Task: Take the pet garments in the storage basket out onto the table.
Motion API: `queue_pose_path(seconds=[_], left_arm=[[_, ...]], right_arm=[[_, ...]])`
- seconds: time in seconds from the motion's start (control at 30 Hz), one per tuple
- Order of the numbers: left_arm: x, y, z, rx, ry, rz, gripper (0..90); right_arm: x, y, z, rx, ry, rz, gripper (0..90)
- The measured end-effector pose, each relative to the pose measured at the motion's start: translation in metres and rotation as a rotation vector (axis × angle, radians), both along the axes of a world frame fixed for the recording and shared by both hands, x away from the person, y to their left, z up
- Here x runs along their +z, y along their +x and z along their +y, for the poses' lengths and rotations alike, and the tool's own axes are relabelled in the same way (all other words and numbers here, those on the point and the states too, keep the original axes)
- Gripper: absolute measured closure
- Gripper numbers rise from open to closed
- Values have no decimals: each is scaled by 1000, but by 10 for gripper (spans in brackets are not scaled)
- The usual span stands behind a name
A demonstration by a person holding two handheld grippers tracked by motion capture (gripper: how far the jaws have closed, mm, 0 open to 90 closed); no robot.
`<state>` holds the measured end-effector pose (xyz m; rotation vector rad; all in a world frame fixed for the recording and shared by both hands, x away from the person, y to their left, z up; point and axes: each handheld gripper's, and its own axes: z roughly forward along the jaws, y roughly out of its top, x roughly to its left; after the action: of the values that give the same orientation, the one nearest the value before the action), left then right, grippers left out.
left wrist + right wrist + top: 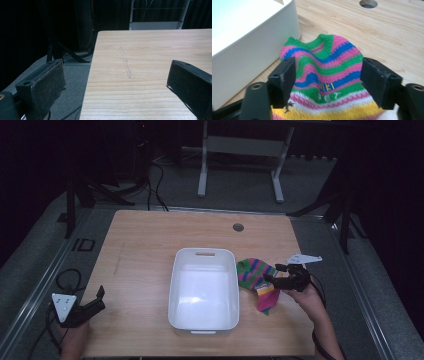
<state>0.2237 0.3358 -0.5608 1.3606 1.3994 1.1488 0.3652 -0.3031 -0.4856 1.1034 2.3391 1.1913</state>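
Right of centre in the high view: a striped knitted garment (pixel 259 282) lying on the bench (pixel 140 250), touching or nearly touching the right wall of the white tub (pixel 204 290), long axis running from upper left at the green collar down to the lower right at the pink and yellow hem. Right hand-held gripper (pixel 274 276) at the garment's right edge, pointing left toward the tub, far nearer than the left hand-held gripper (pixel 100 297), parked well apart at the lower left corner of the bench. In the right gripper view: jaws spread wide, one on each side of the garment (pixel 329 67), pads apparently not pressing on the knit; collar toward the top of the frame, tub wall (pixel 249 50) at upper left, just beside the cloth. In the left gripper view: jaws spread, nothing between them but bare wood (pixel 140 75). Hard to make out: whether the cloth actually touches the tub, and whether the lower hem lies flat or bunched, blurred at the bottom of the right gripper view. Small lettering on a stripe, unreadable. Part of the garment's right edge hidden under the gripper in the high view.
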Motion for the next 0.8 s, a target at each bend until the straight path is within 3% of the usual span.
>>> queue_pose_path(seconds=[0.07,0.27,0.4,0.47,0.8], left_arm=[[0,0,0,0,2,0,21],[0,0,0,0,1,1,21],[0,1,0,0,3,1,22],[0,1,0,-1,3,1,21],[0,1,-1,0,11,4,22]], right_arm=[[-1,-3,-9,4,7,-4,134],[-9,-10,-34,-51,36,-2,133],[-15,-15,-46,-99,39,-27,135],[-20,-23,-56,-141,48,-66,135],[-44,-49,-85,-266,62,-103,135]])
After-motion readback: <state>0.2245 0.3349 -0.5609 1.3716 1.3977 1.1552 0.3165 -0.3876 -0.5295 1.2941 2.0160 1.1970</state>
